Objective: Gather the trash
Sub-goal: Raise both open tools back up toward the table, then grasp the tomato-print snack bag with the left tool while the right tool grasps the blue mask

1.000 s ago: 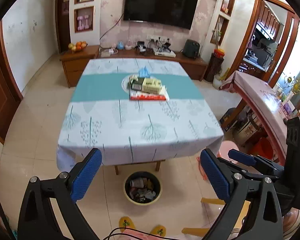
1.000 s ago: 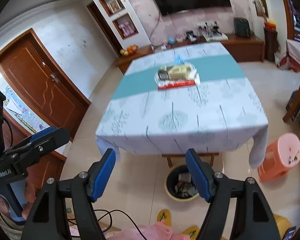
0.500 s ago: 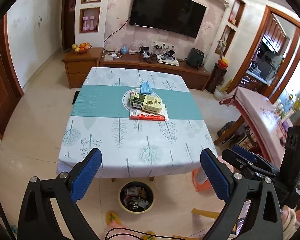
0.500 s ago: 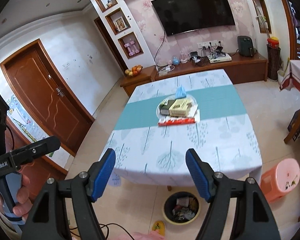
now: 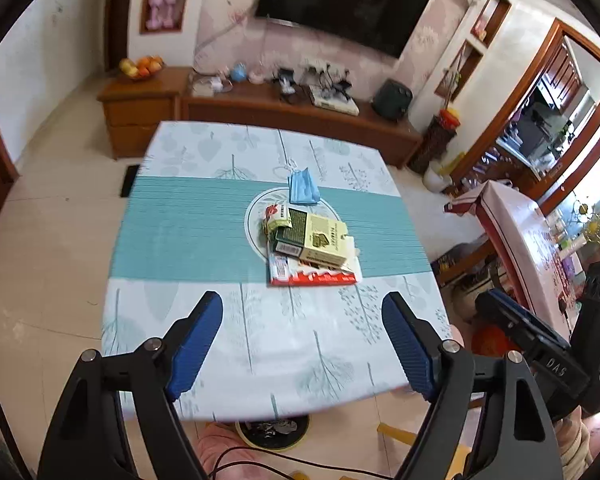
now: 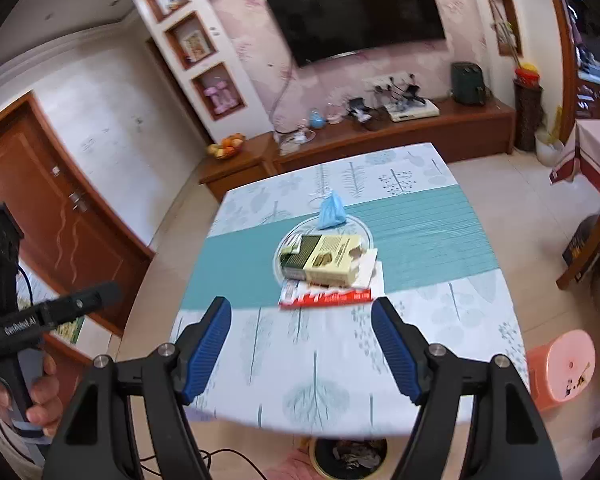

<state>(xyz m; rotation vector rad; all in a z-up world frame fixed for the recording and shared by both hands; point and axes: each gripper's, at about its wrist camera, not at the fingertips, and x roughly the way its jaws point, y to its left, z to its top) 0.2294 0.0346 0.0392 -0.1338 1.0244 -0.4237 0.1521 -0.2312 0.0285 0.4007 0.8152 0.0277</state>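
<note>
I hold my left gripper [image 5: 302, 342] and right gripper [image 6: 301, 346] spread wide, both empty, above the table [image 5: 228, 328] short of the trash pile [image 5: 312, 246]

left gripper [image 5: 302, 344]: jaws spread wide, empty, held level, pointing forward | right gripper [image 6: 301, 346]: jaws spread wide, empty, alongside the left | left hand [image 6: 40, 394]: wrapped around its gripper's handle
</note>
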